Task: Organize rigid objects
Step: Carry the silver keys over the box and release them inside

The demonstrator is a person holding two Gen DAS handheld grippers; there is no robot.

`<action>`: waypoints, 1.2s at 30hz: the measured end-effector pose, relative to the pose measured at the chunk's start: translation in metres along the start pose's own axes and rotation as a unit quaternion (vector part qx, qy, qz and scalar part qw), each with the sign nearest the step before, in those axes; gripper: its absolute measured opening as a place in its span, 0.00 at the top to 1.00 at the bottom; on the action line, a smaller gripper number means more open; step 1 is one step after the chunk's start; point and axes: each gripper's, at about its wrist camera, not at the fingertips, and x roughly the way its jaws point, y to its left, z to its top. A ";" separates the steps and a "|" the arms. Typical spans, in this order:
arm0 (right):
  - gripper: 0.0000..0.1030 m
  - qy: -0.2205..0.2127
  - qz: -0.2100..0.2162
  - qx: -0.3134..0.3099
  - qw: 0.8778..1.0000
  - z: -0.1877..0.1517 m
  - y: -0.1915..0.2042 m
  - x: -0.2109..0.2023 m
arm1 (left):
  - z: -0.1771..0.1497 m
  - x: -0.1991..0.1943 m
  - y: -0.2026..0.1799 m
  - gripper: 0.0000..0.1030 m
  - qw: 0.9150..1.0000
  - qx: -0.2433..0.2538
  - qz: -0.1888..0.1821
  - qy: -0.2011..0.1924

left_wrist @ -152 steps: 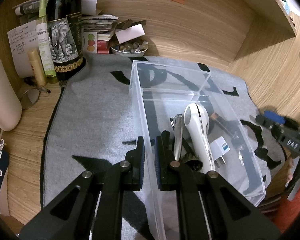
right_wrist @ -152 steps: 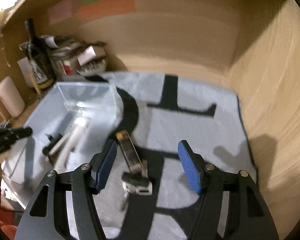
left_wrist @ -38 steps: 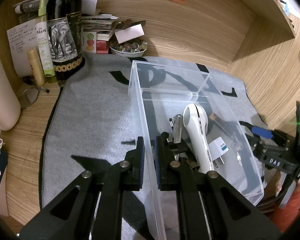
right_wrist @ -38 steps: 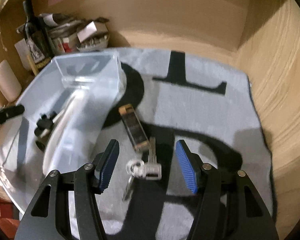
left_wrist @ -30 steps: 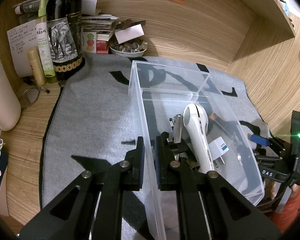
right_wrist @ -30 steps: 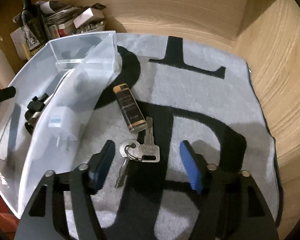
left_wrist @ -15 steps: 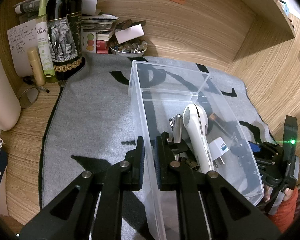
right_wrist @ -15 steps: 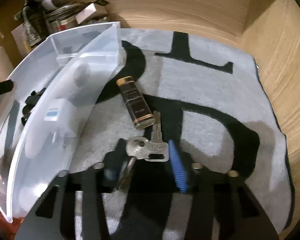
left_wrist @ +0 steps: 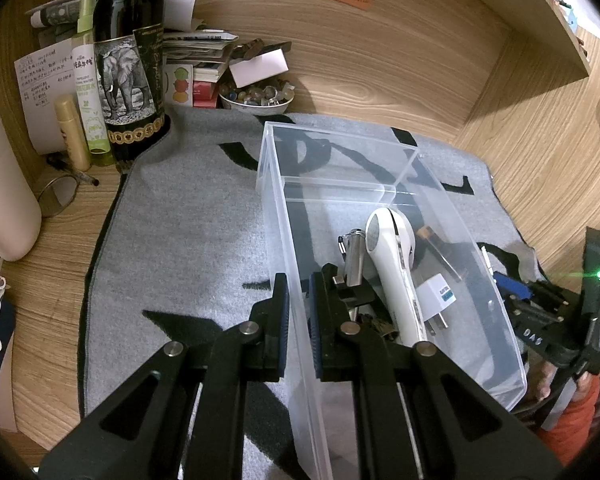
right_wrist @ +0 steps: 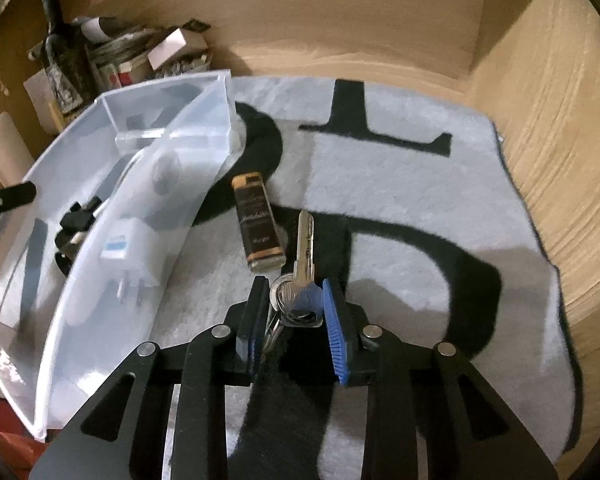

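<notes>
A bunch of keys (right_wrist: 300,300) lies on the grey mat (right_wrist: 400,184), one key's blade pointing away from me. My right gripper (right_wrist: 294,312) is closing its jaws around the bunch, and both blue pads touch it. A small brown bottle (right_wrist: 258,224) lies just beyond the keys. My left gripper (left_wrist: 298,300) is shut on the left wall of the clear plastic box (left_wrist: 340,136). Inside the box lie a white handheld device (left_wrist: 392,264), a white plug adapter (left_wrist: 436,296) and a metal piece (left_wrist: 354,256). The right gripper (left_wrist: 512,288) shows past the box's right wall.
A dark wine bottle (left_wrist: 130,72), a green spray bottle (left_wrist: 88,80), a bowl of trinkets (left_wrist: 256,98) and stacked papers crowd the back left corner. A cream container (left_wrist: 4,192) stands at the left. Wooden walls close in the back and right.
The right gripper's jaws have come together from wide apart onto the bunch of keys, and it has edged forward over them. The left gripper and the box have not moved.
</notes>
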 end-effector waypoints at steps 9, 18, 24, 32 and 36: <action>0.76 -0.053 -0.007 -0.026 0.998 0.026 0.007 -0.029 | 0.000 0.000 0.000 0.91 1.000 0.000 0.000 0.000; 0.76 -0.107 0.030 -0.059 0.992 0.056 0.036 -0.051 | 0.000 -0.001 0.000 0.91 1.000 0.000 -0.001 0.000; 0.76 -0.117 0.059 -0.087 0.988 0.069 0.062 -0.053 | 0.000 -0.001 0.000 0.91 1.000 0.000 -0.001 0.000; 0.76 -0.097 0.084 -0.127 0.984 0.076 0.095 -0.035 | 0.000 -0.001 -0.001 0.91 1.000 0.001 -0.001 -0.001; 0.76 -0.077 0.093 -0.146 0.982 0.076 0.107 -0.023 | 0.001 -0.002 -0.001 0.91 1.000 0.000 -0.003 0.000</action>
